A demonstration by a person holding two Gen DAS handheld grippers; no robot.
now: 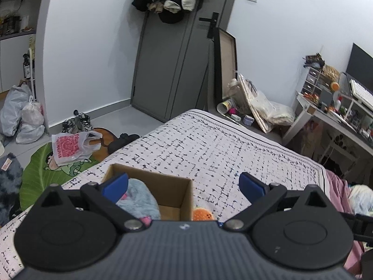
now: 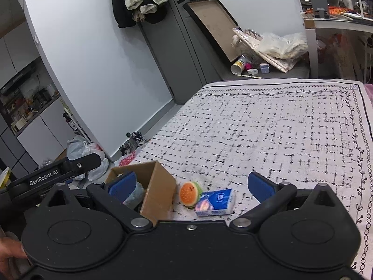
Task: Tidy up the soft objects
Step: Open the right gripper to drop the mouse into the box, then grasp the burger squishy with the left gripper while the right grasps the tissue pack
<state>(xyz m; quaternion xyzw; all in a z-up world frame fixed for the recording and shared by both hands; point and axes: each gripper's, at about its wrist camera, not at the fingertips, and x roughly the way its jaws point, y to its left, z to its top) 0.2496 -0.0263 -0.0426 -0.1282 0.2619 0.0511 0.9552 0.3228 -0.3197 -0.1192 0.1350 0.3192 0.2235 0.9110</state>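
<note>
An open cardboard box (image 1: 173, 187) (image 2: 158, 190) stands on the patterned bed cover (image 1: 209, 144) (image 2: 268, 128). A fluffy blue-grey soft toy (image 1: 139, 198) (image 2: 135, 193) with pink bits lies inside it. Just right of the box sits a small burger-shaped squishy (image 2: 190, 193) (image 1: 202, 214), and beside that a blue tissue pack (image 2: 215, 201). My left gripper (image 1: 184, 184) hovers open over the box, with nothing between its fingers. My right gripper (image 2: 191, 185) is open above the burger and tissue pack, also empty. The left tool's arm (image 2: 53, 175) shows at the left of the right wrist view.
The bed's left edge drops to a floor with a green mat (image 1: 46, 165), a red-printed plastic bag (image 1: 70, 148), shoes (image 1: 77, 122) and white bags (image 1: 21, 116). A grey door (image 1: 172, 65) with hanging clothes stands ahead. A cluttered desk (image 1: 338, 109) is on the right.
</note>
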